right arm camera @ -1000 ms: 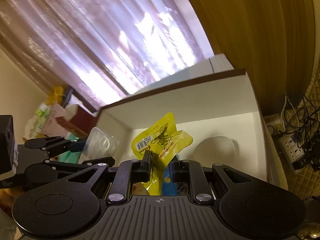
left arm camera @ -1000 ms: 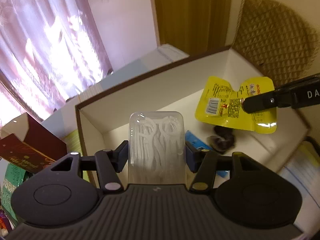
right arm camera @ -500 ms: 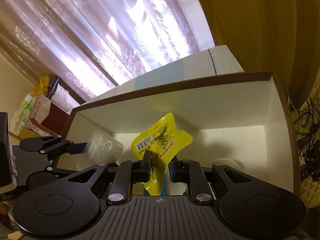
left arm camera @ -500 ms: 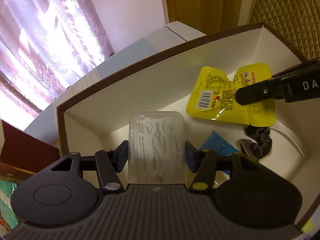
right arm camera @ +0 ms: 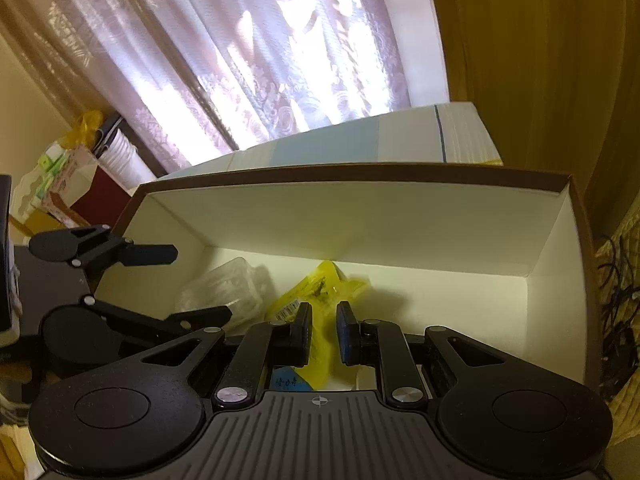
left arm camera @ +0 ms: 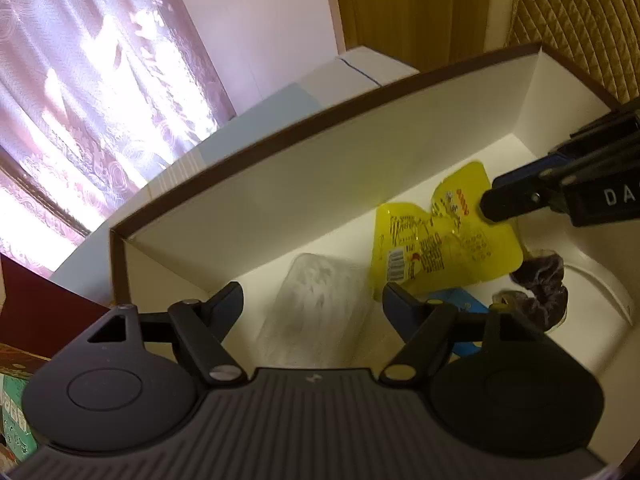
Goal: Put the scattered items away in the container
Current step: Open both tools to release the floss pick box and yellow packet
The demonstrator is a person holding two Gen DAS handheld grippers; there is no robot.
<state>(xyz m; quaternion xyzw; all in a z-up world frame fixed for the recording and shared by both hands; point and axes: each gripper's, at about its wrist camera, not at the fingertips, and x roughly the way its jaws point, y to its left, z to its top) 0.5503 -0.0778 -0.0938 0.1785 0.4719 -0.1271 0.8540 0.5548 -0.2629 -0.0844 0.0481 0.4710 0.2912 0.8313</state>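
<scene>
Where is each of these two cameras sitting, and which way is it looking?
Left wrist view: rides the left tongs, looking down into the white box; its jaws are opening over a clear case.
Right wrist view: rides the right tongs, facing the box's far wall; its jaws pinch a yellow packet.
Shared: box, case, packet, each other's tongs.

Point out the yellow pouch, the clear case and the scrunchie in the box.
Yellow pouch (left arm camera: pixel 444 252): left wrist view, on its printed face.
Clear case (left arm camera: pixel 316 304): left wrist view, on the middle of its lid.
Scrunchie (left arm camera: pixel 544 284): left wrist view, on its dark gathered fabric.
</scene>
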